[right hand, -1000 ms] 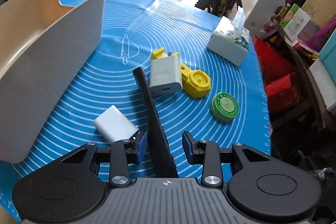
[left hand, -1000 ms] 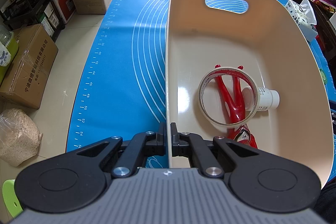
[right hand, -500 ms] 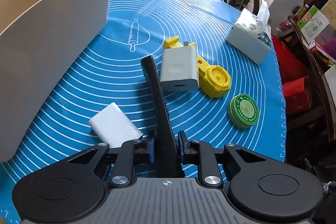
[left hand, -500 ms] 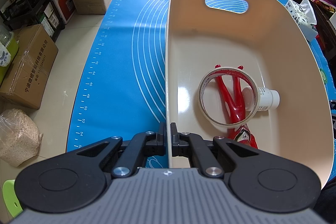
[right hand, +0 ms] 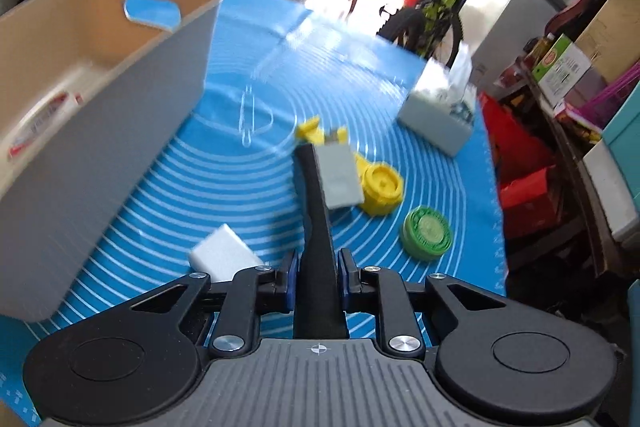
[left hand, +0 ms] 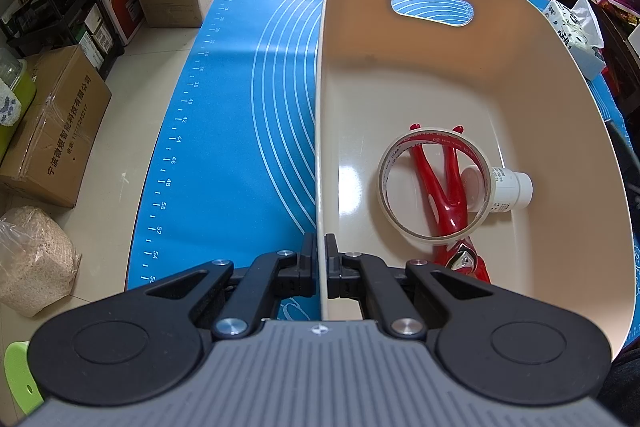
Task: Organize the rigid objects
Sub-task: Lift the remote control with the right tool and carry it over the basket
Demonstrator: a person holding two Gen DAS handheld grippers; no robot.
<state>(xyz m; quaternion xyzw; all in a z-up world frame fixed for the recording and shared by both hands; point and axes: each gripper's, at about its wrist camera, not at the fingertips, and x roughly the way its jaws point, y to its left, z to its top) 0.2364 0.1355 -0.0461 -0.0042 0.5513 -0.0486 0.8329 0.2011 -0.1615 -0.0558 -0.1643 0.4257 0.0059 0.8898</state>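
My left gripper is shut on the near rim of the cream bin, one finger inside the wall and one outside. Inside the bin lie a roll of clear tape, a red forked tool and a small white bottle. My right gripper is shut on a long black flat object, lifted off the blue mat and sticking out ahead. On the mat beyond it lie a white block, a grey charger, a yellow toy and a green round tin.
A tissue pack sits at the mat's far right edge. The bin stands to the left of the right gripper. Cardboard boxes and a sack stand on the floor left of the table; a bicycle and cluttered shelves lie beyond.
The right gripper's jaws closed on the black flat object and raised it off the mat, the view tilting up. The left gripper kept its hold on the bin rim.
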